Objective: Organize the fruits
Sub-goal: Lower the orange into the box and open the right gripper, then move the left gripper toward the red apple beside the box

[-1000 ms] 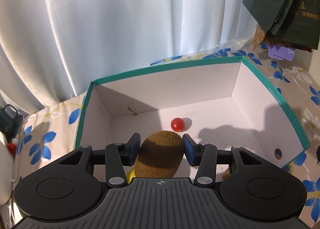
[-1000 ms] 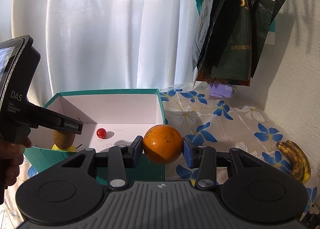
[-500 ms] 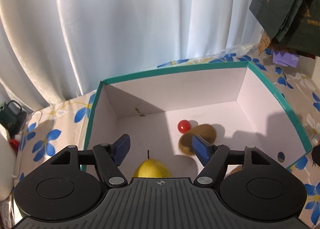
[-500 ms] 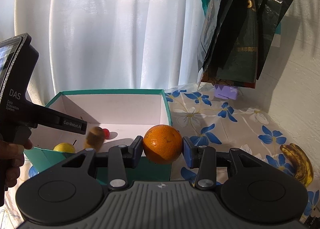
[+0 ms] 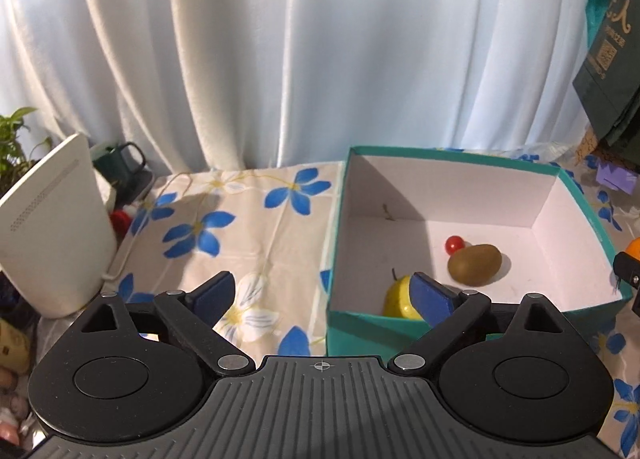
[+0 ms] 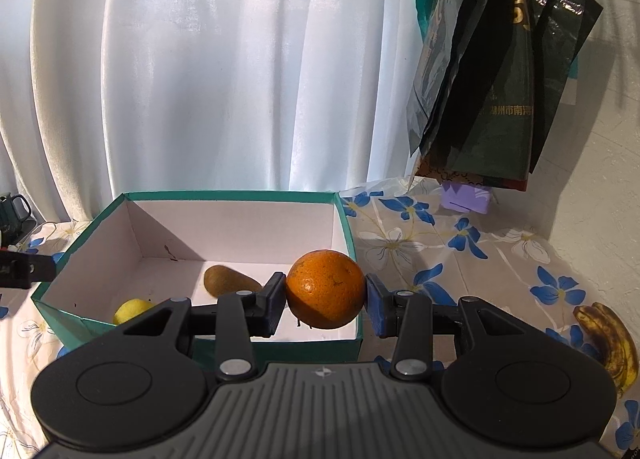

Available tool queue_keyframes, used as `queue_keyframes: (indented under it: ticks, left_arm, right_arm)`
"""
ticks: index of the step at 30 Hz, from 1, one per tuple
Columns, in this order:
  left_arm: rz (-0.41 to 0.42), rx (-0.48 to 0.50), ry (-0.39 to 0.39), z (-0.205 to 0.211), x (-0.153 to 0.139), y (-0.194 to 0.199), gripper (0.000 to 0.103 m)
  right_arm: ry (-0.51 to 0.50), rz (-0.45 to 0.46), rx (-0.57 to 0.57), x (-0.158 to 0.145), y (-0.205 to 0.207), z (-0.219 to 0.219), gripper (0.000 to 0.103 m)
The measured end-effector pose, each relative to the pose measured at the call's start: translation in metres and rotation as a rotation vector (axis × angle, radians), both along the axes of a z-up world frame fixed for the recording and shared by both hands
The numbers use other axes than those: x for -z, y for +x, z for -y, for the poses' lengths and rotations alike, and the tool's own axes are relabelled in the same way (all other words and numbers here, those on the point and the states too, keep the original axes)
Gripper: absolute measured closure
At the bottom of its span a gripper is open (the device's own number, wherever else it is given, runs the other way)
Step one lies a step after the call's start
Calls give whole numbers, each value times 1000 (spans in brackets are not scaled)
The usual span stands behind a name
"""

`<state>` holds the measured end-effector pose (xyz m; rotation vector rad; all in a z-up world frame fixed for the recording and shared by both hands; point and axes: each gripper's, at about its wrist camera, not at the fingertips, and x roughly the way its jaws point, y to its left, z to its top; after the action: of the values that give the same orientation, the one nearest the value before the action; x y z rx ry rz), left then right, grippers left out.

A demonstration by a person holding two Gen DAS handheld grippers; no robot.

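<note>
A teal-walled cardboard box with a white inside (image 5: pixel 576 195) stands open on the table, holding a fuzzy brown kiwi (image 5: pixel 475 263) on its side, a small red cherry tomato (image 5: pixel 453 244) just beside it, and a yellow pear (image 5: pixel 399 296) by the near wall. A round orange (image 6: pixel 325 289) sits clamped above the box's near right corner, and a browning banana bunch (image 6: pixel 612 343) lies on the cloth well apart.
</note>
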<state>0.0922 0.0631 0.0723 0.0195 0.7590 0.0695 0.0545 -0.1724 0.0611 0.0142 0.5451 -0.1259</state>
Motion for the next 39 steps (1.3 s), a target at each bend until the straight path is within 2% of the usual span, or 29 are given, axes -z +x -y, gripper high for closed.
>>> queue_keyframes:
  ticks: [6, 17, 31, 37, 39]
  left_arm:
    - [-38, -31, 12, -13, 8, -10, 6]
    - [-94, -75, 28, -28, 21, -20, 6]
    - [-125, -35, 43, -18, 28, -22, 5]
    - [-126, -21, 39, -16, 28, -23, 3]
    - [-128, -9, 32, -16, 29, -24, 3]
  right_arm:
    - [0, -14, -29, 10, 17, -6, 62]
    - [-10, -112, -50, 35, 45, -14, 62]
    - [-14, -149, -42, 41, 52, -9, 61]
    - [-31, -147, -47, 40, 52, -11, 54]
    - [-35, -142, -50, 40, 51, -11, 46]
